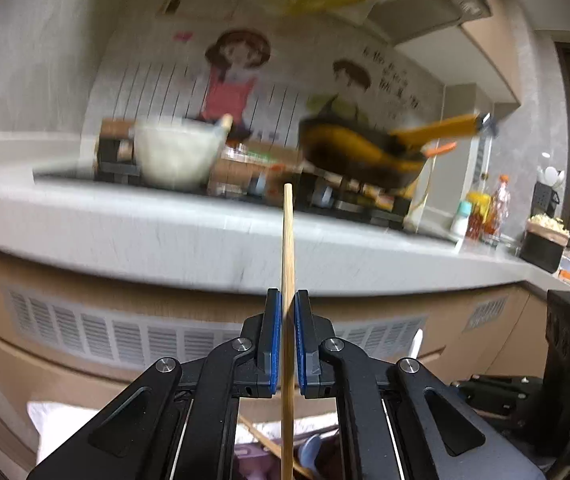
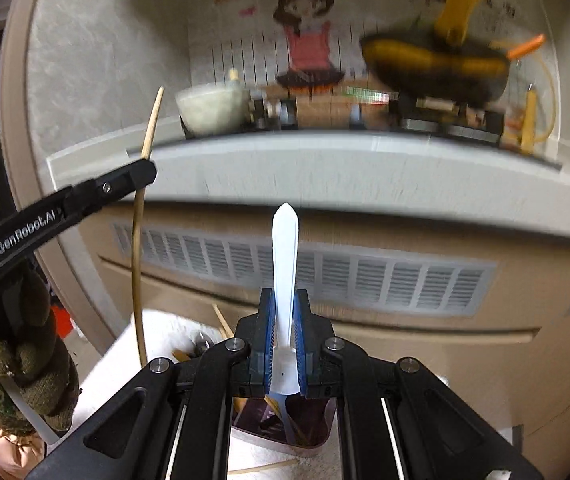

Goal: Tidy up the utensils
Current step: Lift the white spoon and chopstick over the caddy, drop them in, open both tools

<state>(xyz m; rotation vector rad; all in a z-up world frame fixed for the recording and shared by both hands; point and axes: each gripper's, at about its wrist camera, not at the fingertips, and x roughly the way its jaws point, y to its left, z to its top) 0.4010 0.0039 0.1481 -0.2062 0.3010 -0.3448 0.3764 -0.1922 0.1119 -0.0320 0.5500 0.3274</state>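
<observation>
My left gripper (image 1: 288, 300) is shut on a wooden chopstick (image 1: 287, 240) that stands upright between its blue pads, its tip in front of the grey counter edge. In the right wrist view the same left gripper (image 2: 147, 170) shows at the left, with the chopstick (image 2: 153, 124) poking above it and curving down below. My right gripper (image 2: 285, 300) is shut on a white plastic utensil handle (image 2: 285, 248) that points up and away. Below both grippers sits a dark pink container (image 2: 317, 436) with more chopsticks and utensils in it, standing on a white cloth (image 2: 157, 344).
A grey kitchen counter (image 1: 165, 232) runs across ahead, with vented cabinet fronts (image 2: 365, 280) below it. On the stove stand a white bowl (image 1: 177, 156) and a dark pan with yellow handle (image 1: 365, 152). Bottles (image 1: 485, 212) stand at the right. A gloved hand (image 2: 17, 352) holds the left gripper.
</observation>
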